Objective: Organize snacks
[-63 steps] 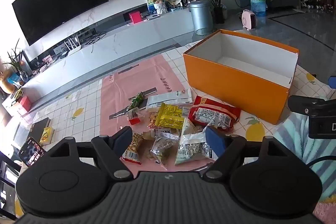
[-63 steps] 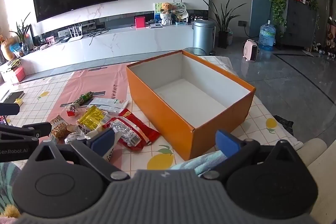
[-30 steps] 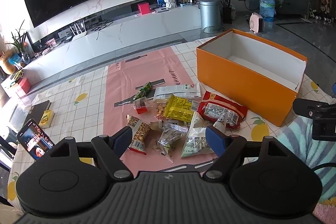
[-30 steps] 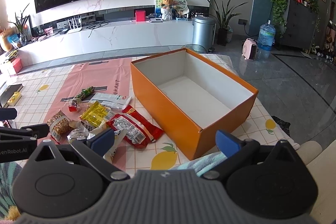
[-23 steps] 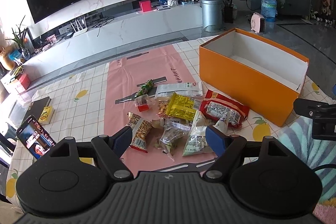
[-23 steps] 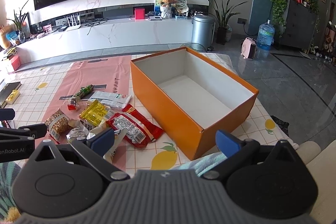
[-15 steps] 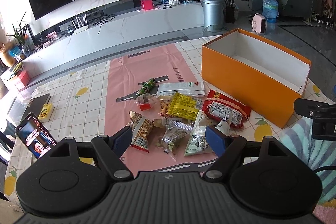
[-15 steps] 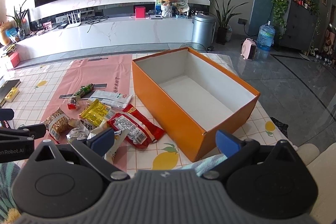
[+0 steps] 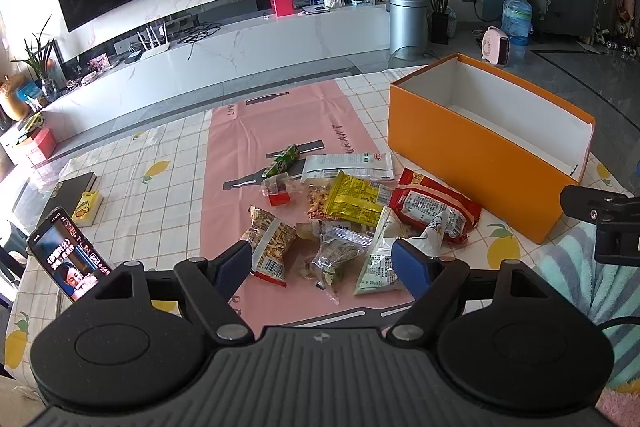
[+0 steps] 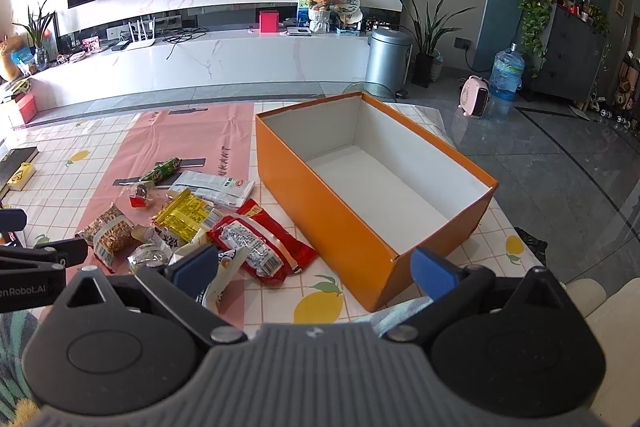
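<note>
Several snack packets lie in a loose pile on the pink mat (image 9: 276, 123): a red packet (image 9: 434, 205), a yellow packet (image 9: 356, 197), a brown nut packet (image 9: 270, 239), a white flat packet (image 9: 346, 167) and a green bar (image 9: 284, 159). An empty orange box (image 9: 472, 147) (image 10: 336, 211) stands to their right. My left gripper (image 9: 322, 263) hovers open over the near edge of the pile, holding nothing. My right gripper (image 10: 314, 269) hovers open by the box's near corner, also empty. The red packet (image 10: 260, 241) lies just left of the box.
A phone (image 9: 68, 255) with a lit screen leans at the table's left edge, with a book (image 9: 74, 187) and a yellow card (image 9: 86, 207) behind it. A striped cloth (image 9: 580, 267) covers the near right. Checked tablecloth (image 9: 160, 187) lies left of the mat.
Both views have shifted slightly, as if both grippers drew back and rose a little. The snacks and the box have not moved; both grippers stay open.
</note>
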`<state>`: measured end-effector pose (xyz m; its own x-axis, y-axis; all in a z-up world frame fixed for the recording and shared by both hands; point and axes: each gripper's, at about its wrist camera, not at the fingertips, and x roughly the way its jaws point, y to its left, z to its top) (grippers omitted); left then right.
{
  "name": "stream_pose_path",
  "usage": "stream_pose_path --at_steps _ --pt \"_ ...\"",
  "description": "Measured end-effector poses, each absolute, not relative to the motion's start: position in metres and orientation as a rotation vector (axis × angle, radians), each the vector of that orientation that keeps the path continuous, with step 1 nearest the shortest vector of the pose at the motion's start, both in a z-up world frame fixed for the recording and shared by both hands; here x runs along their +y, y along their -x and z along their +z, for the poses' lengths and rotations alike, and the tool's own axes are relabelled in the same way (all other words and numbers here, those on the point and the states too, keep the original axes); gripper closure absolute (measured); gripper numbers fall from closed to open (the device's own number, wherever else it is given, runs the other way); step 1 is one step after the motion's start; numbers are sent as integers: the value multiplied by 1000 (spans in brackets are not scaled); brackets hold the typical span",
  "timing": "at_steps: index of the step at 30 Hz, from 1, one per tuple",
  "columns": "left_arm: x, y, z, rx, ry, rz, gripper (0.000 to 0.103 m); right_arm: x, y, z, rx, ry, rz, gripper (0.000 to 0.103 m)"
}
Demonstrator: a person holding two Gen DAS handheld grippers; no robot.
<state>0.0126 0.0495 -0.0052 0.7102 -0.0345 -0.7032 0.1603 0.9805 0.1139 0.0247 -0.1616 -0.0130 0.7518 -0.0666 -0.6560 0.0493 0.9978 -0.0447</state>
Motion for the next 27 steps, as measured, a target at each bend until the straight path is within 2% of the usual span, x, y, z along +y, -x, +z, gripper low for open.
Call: stream_pose_path --at_steps 27 --pt "51 -12 -3 780 -174 -98 10 -160 -28 -13 722 8 -55 4"
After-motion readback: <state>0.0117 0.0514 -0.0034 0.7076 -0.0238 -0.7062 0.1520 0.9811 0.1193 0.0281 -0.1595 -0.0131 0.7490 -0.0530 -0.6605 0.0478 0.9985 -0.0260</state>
